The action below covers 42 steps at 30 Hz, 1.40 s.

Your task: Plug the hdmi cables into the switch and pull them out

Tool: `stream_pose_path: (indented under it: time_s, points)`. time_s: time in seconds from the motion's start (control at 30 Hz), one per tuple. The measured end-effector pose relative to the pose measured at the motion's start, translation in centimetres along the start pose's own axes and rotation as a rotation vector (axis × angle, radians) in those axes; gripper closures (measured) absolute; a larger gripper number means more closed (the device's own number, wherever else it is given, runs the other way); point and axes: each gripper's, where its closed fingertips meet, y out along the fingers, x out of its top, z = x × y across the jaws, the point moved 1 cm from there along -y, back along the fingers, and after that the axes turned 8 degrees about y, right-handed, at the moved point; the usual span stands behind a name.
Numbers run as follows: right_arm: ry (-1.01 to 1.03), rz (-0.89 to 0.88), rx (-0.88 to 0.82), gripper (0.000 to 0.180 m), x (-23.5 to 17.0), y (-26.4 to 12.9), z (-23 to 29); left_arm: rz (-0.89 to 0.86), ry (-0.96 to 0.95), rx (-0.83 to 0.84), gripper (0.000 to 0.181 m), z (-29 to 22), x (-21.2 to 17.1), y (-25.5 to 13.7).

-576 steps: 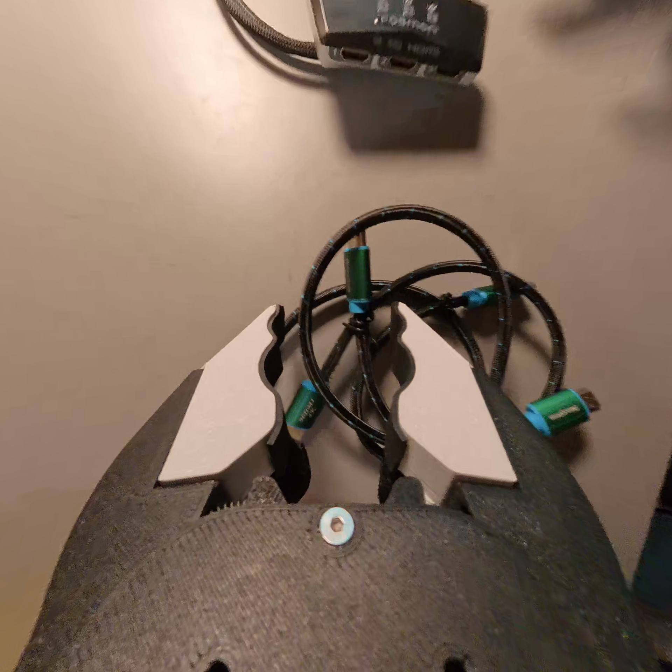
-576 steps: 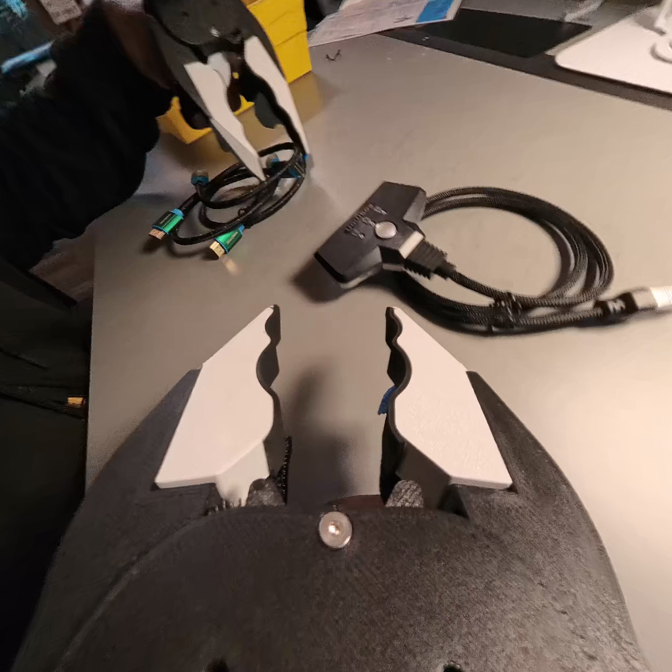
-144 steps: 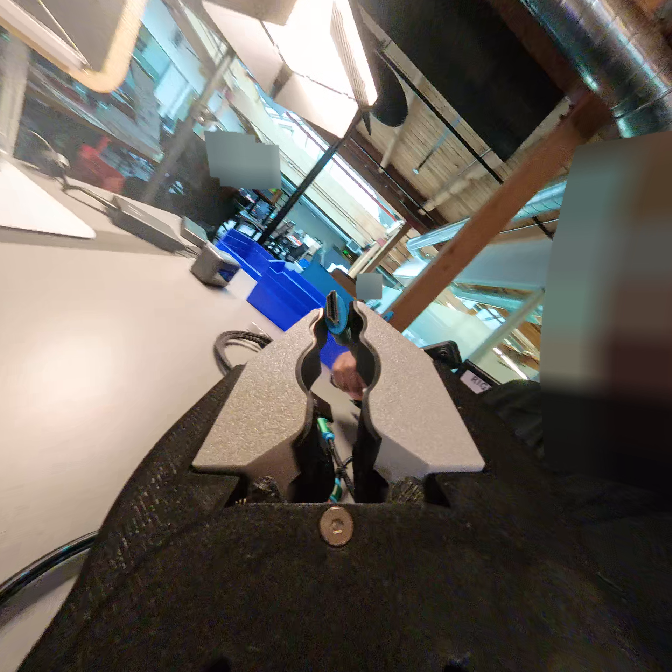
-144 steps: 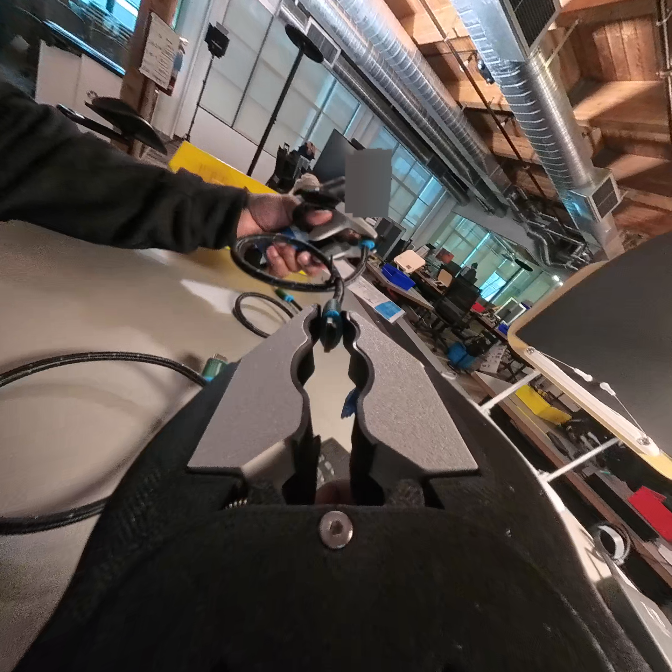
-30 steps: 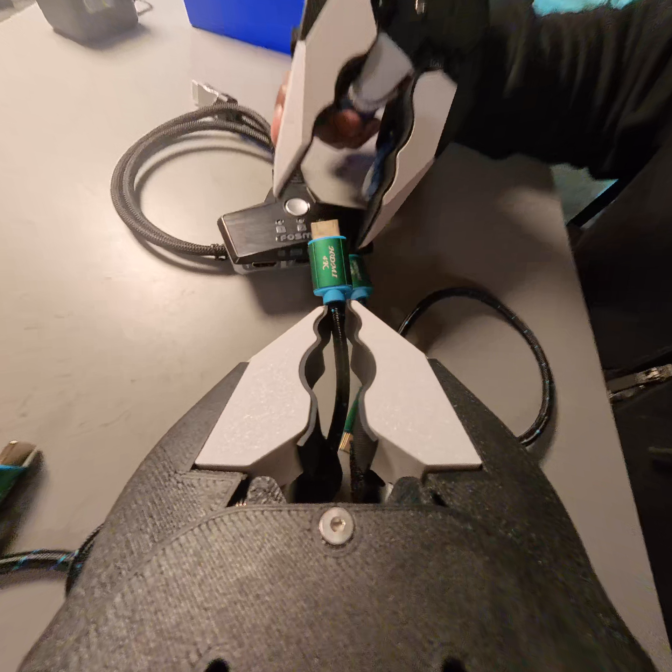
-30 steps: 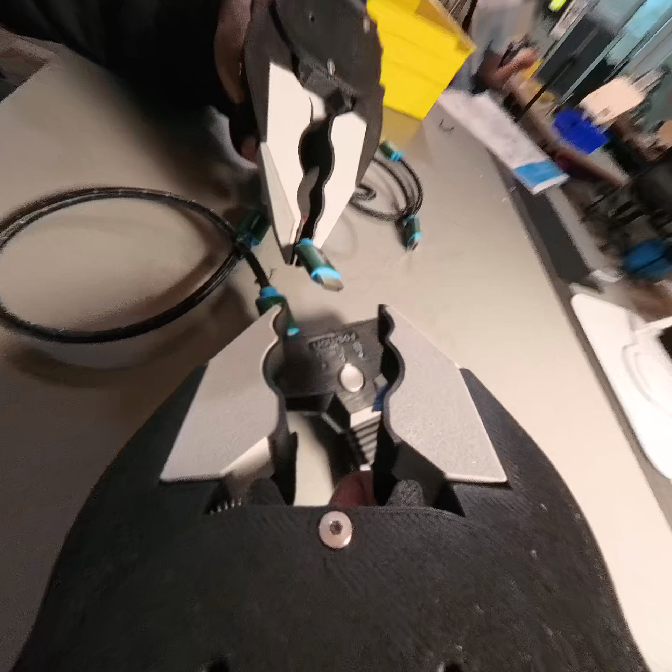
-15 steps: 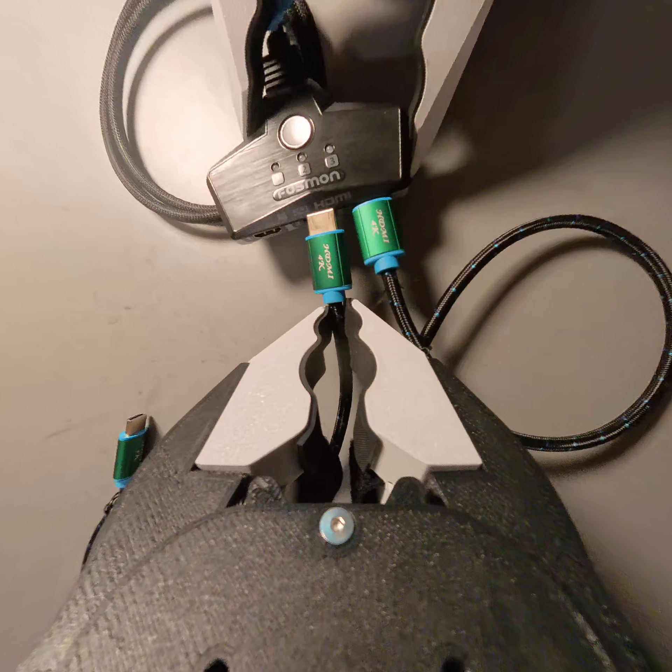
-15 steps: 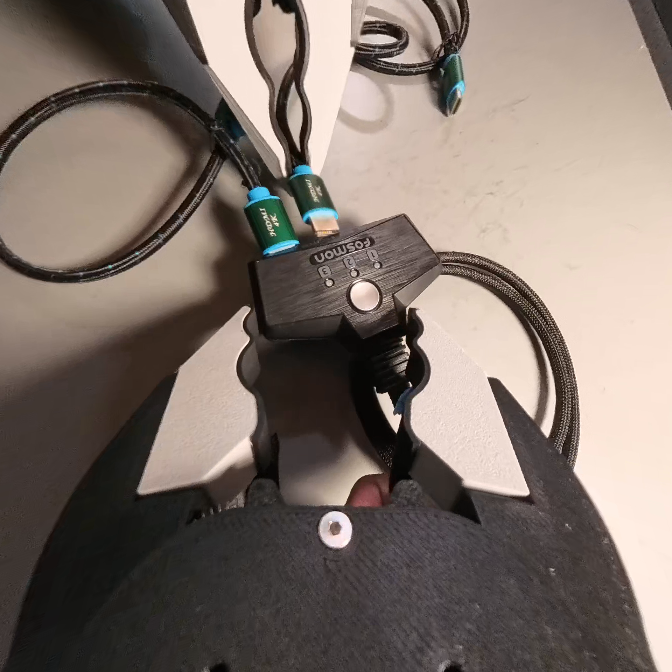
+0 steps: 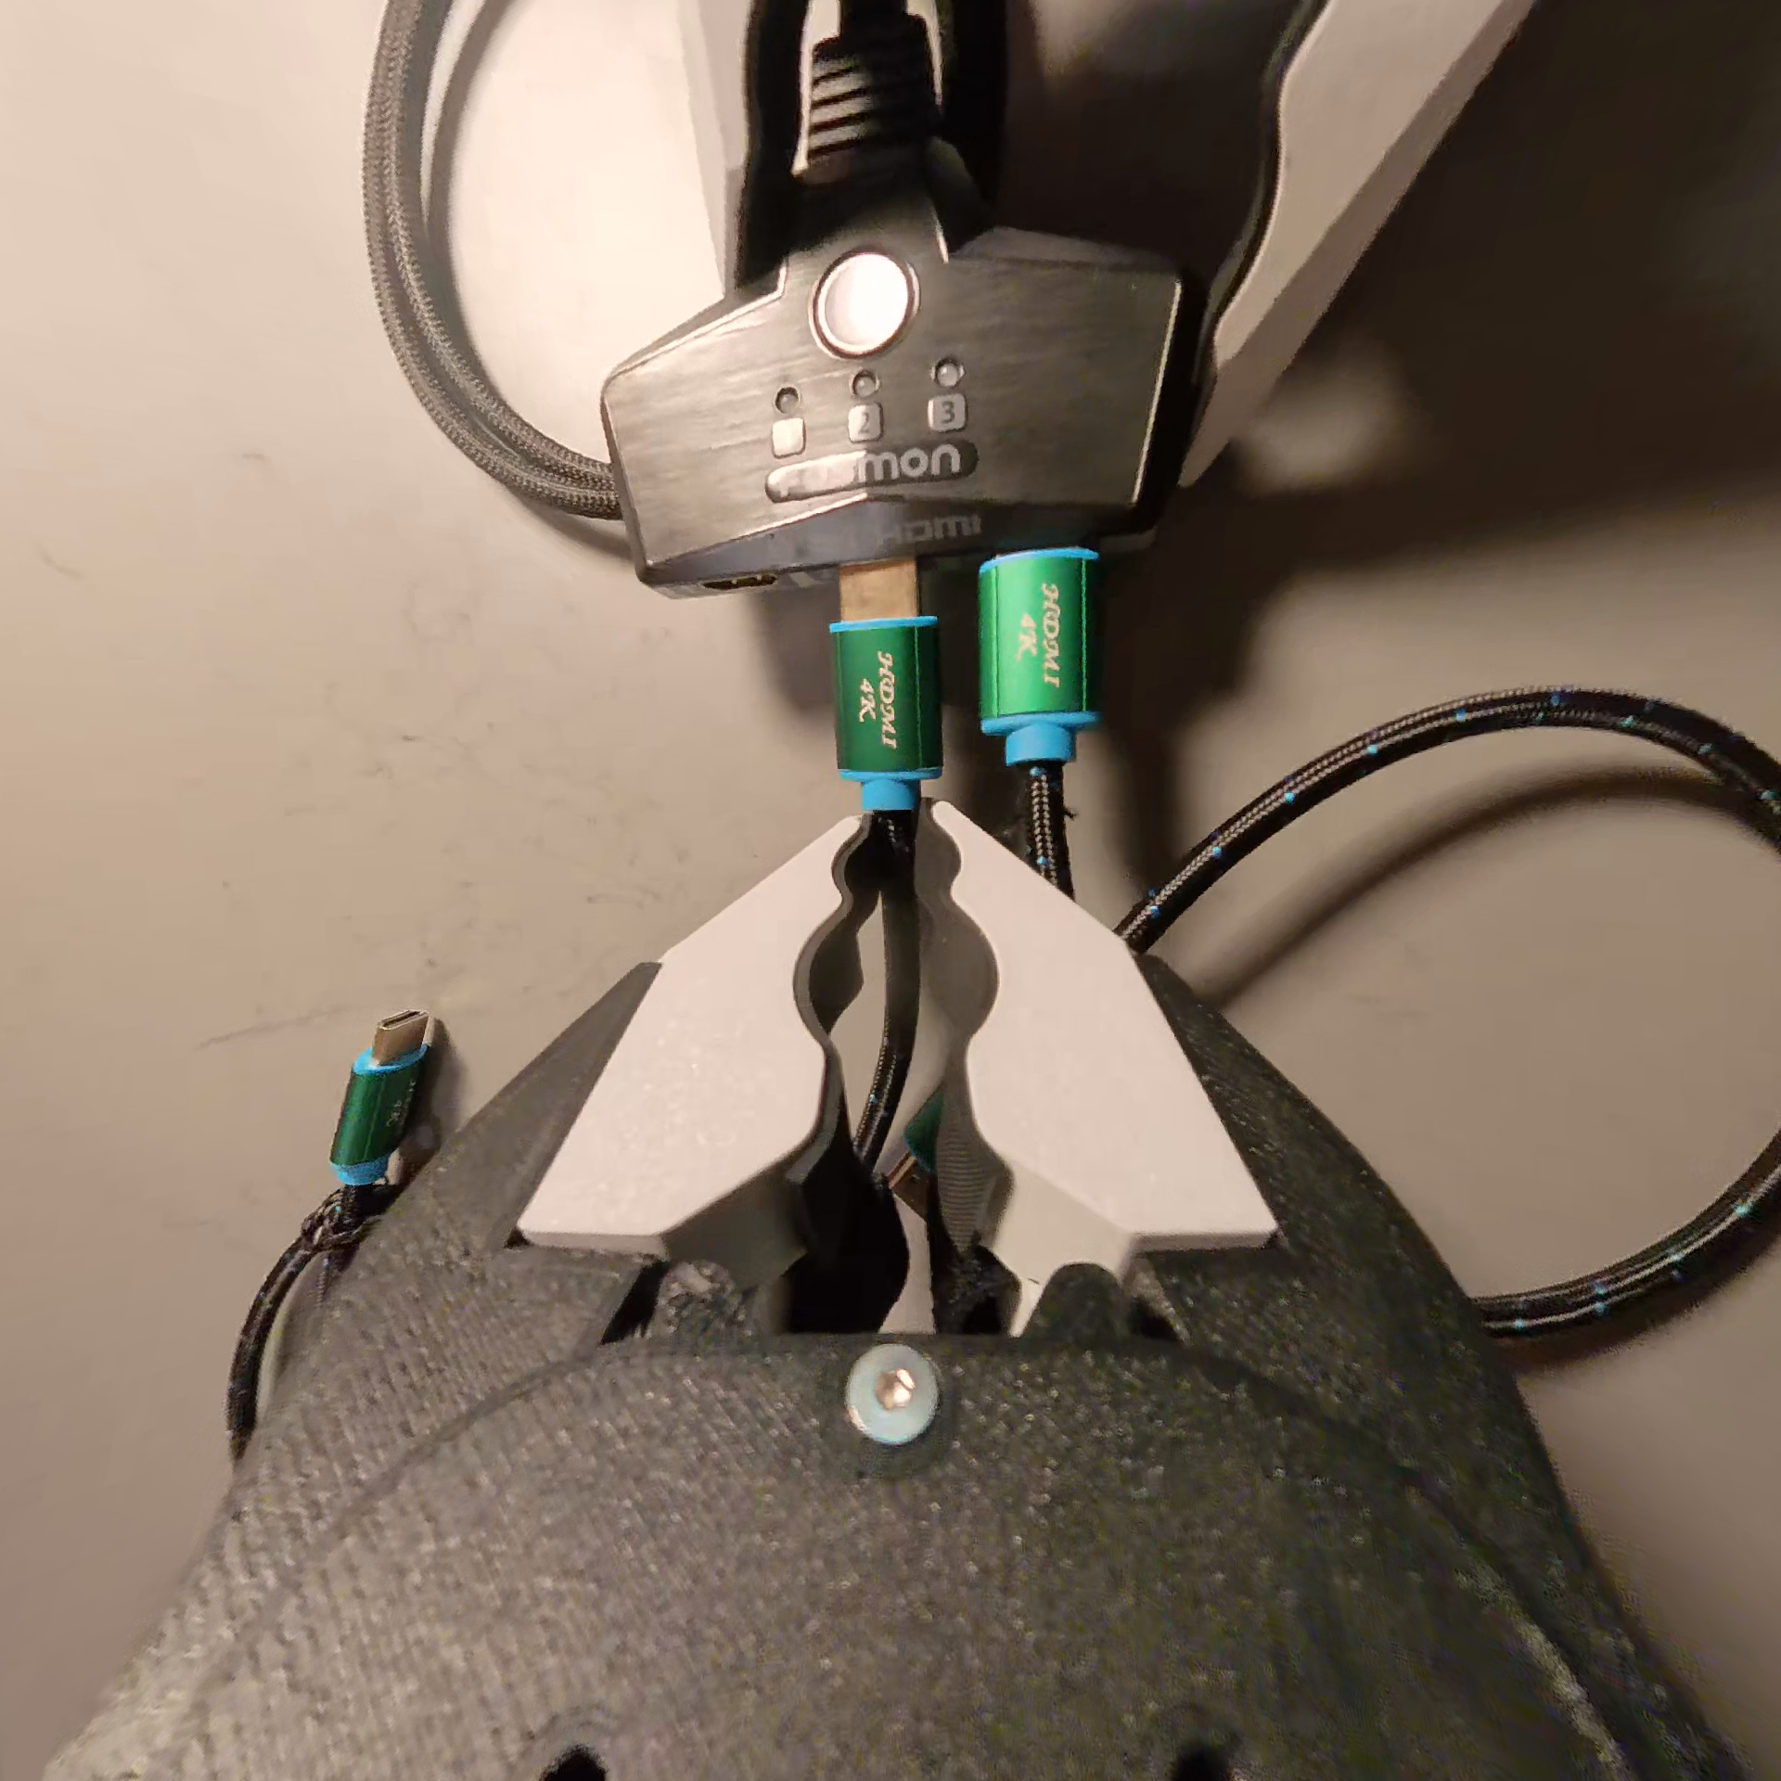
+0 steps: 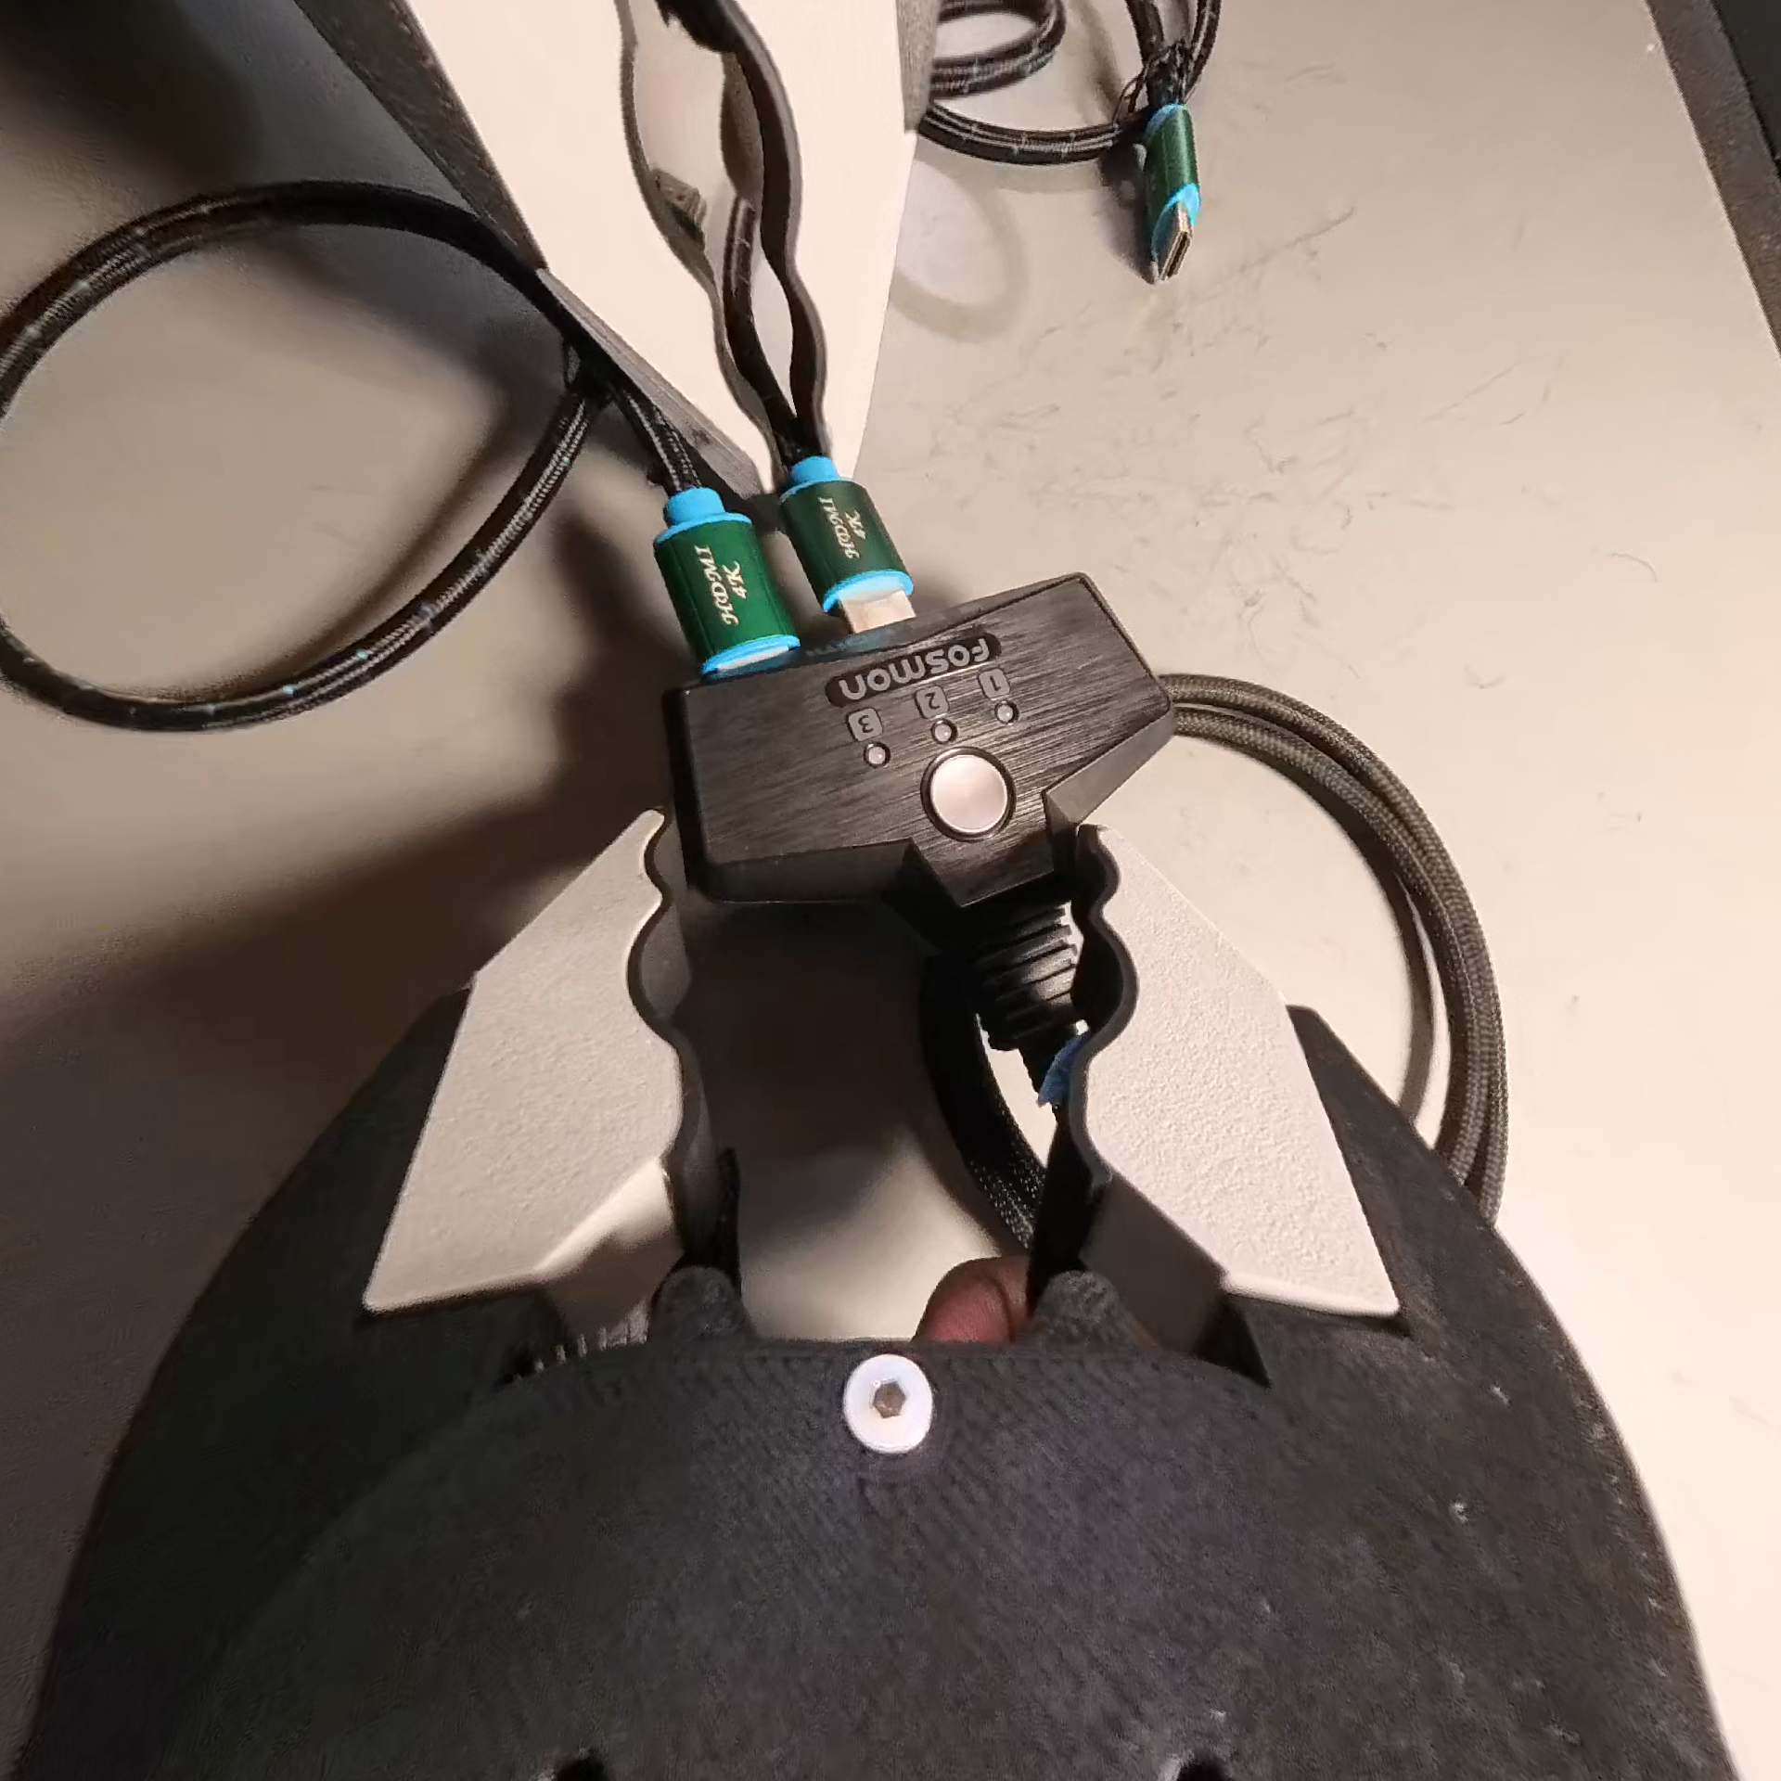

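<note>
The left gripper (image 9: 896, 819) is closed on the braided cable (image 9: 891, 973) just behind a green plug (image 9: 885, 718), its fingertips pinching the cord beside the blue strain collar. This plug's metal tip meets the middle port of the black switch (image 9: 896, 443), with bare metal still showing between shell and housing. A second plug (image 9: 1039, 648) sits fully seated in the neighbouring port, its cable (image 9: 1446, 732) looping off to one side across the table (image 9: 289, 675); the third port, on the other side, is vacant. The right gripper (image 10: 877, 848) stands spread wide at the opposite end of the switch (image 10: 925, 752): one finger (image 10: 1195, 1022) touches the ribbed strain relief of the switch's own grey cable (image 10: 1446, 867), while the other finger lies just beside the housing's rear corner, contact uncertain. A loose plug (image 9: 381, 1099) lies on the table beside the left gripper's body, clear of the switch. The table on that side of the switch is otherwise open. The switch top carries a round button, three small indicator dots with numerals, and a brand mark; both green shells bear gold lettering.
</note>
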Motion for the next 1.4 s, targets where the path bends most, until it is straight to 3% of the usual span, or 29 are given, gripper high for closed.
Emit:
stream_pose_path:
  time_s: [0.37,0.67,0.93,1.4]
  points:
    - [0.017,0.017,-0.037,0.098,0.1,0.1,-0.4,-0.097,-0.066,0.034,0.174,1.1,0.6,-0.3]
    - [0.022,0.044,-0.078,0.098,0.4,0.5,-0.4,0.069,0.107,0.245,0.174,2.0,0.4,-1.0]
    - [0.050,0.006,-0.047,0.099,0.5,0.5,-0.4,-0.022,0.247,0.215,0.175,1.7,0.4,-0.6]
    - [0.032,0.001,0.001,0.098,0.6,0.7,0.8,0.080,0.637,0.302,0.172,1.3,-0.6,-0.6]
